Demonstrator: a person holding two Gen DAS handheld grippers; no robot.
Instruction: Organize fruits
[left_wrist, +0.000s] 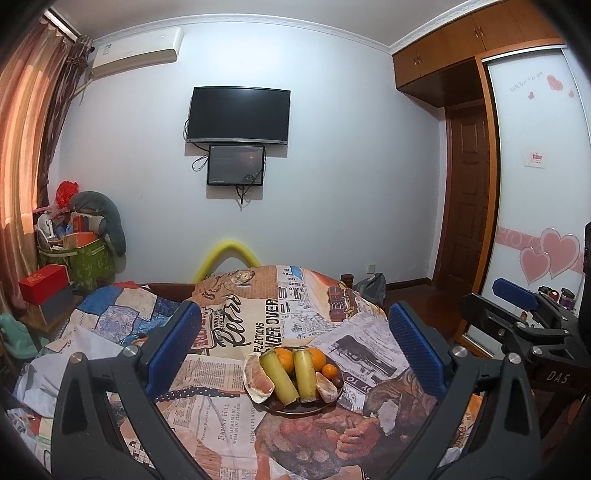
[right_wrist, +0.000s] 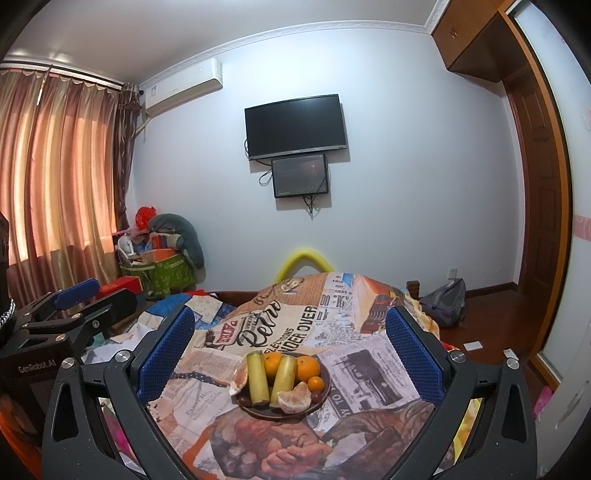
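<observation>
A dark round plate (left_wrist: 295, 409) (right_wrist: 258, 411) sits on a table covered with a newspaper-print cloth (left_wrist: 229, 417) (right_wrist: 369, 373). It holds two yellow-green sugarcane pieces (left_wrist: 279, 376) (right_wrist: 258, 376), two oranges (left_wrist: 285, 359) (right_wrist: 307, 368), a small tangerine (left_wrist: 329, 370) (right_wrist: 316, 383), peeled citrus pieces (left_wrist: 258, 382) (right_wrist: 294, 399) and dark small fruits (right_wrist: 317, 397). My left gripper (left_wrist: 293, 354) is open and empty, above and short of the plate. My right gripper (right_wrist: 290, 354) is open and empty, likewise short of the plate.
The right gripper shows at the right edge of the left wrist view (left_wrist: 517, 314); the left gripper shows at the left of the right wrist view (right_wrist: 70, 310). A bed with patchwork bedding (left_wrist: 110, 317) lies left of the table. A grey backpack (right_wrist: 445, 302) lies on the floor.
</observation>
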